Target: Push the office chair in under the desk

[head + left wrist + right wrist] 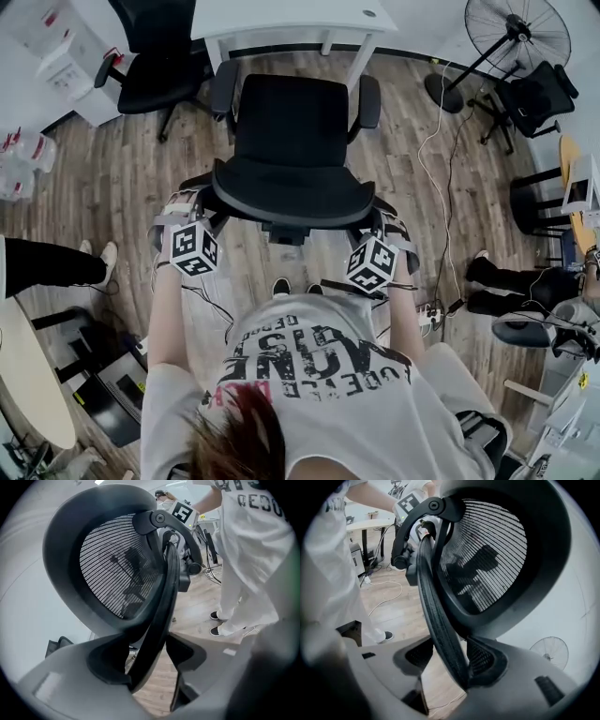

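The desk [281,17] lies at 12 o'clock beyond the office chair [291,131]; left gripper [150,660] and right gripper [452,663], equally near, each straddle its backrest rim [161,602] with jaws spread, not clamping.

Pedestal fan [520,37] far beyond right hand-held gripper [392,232], spare black chair [155,61] beyond left hand-held gripper [183,208]
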The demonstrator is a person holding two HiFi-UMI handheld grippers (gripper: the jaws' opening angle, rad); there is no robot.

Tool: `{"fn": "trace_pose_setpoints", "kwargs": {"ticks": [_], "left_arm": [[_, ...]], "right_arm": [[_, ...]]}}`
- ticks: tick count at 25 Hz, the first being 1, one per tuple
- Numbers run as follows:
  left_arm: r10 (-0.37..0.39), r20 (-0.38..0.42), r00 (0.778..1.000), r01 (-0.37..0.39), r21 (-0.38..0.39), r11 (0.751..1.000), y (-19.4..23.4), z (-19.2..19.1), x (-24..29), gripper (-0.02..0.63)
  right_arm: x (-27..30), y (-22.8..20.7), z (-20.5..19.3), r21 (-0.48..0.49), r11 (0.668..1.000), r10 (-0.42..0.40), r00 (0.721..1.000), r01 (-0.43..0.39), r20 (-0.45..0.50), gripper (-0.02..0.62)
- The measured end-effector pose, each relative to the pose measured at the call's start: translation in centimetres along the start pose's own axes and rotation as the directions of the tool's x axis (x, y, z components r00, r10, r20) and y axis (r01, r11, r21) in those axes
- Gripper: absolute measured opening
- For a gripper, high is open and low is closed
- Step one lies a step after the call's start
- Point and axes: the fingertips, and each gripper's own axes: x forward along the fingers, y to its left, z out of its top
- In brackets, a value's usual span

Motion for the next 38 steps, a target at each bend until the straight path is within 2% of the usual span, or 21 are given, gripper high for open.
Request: {"fn": "trace_pose_setpoints", "kwargs": {"ticks": [8,15,19,28,38], "left_arm": [[0.002,-0.027,1.000,-0.002,-0.028,1.000,0.6,-0.3,0.5,0.253],[0.080,-0.023,0.997,-0.081,-0.057,0.995,0.6,-0.5,-0.4,0.248],[0.075,-0.015,0.997,-0.076,-0.058,0.995,0.5,0.2,0.0,0.249],[0.068,-0.058,0.996,-0.073,-0.080,0.994,-1.2,1.8,0.0,0.247],[0.094,-0.028,0.995,-0.095,-0.052,0.994,-3.2,2.9,-1.3,0.245]], "right_arm": [[0.7,-0.7,0.4,-0.010,1.000,0.004,1.000,-0.004,0.000,0.210],[0.5,-1.0,-0.2,-0.030,1.000,-0.007,1.000,0.007,0.021,0.210],[0.6,-1.5,-0.9,-0.030,1.000,0.002,1.000,-0.001,0.020,0.210],[-0.4,-0.8,-2.8,-0.053,0.997,0.065,0.997,-0.063,0.041,0.209],[-2.0,0.7,-4.0,-0.038,0.998,0.045,0.999,-0.044,0.027,0.209]]}}
